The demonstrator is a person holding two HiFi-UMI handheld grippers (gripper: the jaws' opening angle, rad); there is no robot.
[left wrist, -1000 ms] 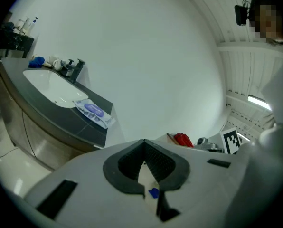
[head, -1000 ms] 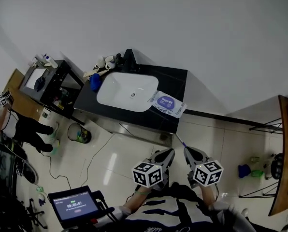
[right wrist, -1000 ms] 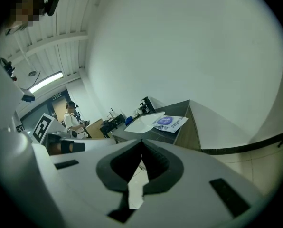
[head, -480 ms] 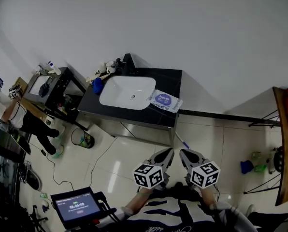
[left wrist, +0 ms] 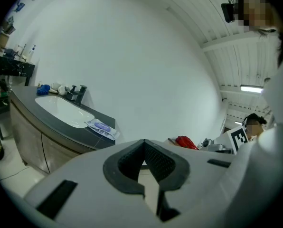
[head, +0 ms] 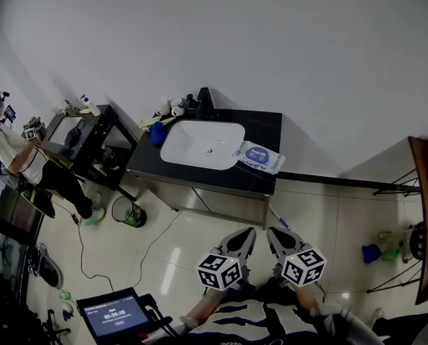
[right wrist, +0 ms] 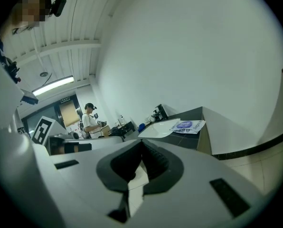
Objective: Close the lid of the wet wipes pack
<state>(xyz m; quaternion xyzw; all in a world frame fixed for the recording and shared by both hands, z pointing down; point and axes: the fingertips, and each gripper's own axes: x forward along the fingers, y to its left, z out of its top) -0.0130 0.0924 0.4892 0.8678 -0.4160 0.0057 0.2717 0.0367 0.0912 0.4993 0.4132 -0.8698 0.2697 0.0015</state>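
The wet wipes pack, white with a blue-purple oval on top, lies on the black counter just right of the white sink. It is too far off to tell how its lid stands. The pack also shows in the left gripper view and the right gripper view. My left gripper and right gripper hover side by side over the tiled floor, well short of the counter. Both are shut with nothing between the jaws, as each gripper's own view confirms.
A black faucet, cups and a blue object sit at the sink's back left. A dark cart with a person beside it stands left; a bin and cable lie on the floor. A wooden table stands right, a screen lower left.
The head view has shifted, so the counter and pack sit slightly further right and lower. The person at the left has come more into view. Both grippers stay shut at the bottom.
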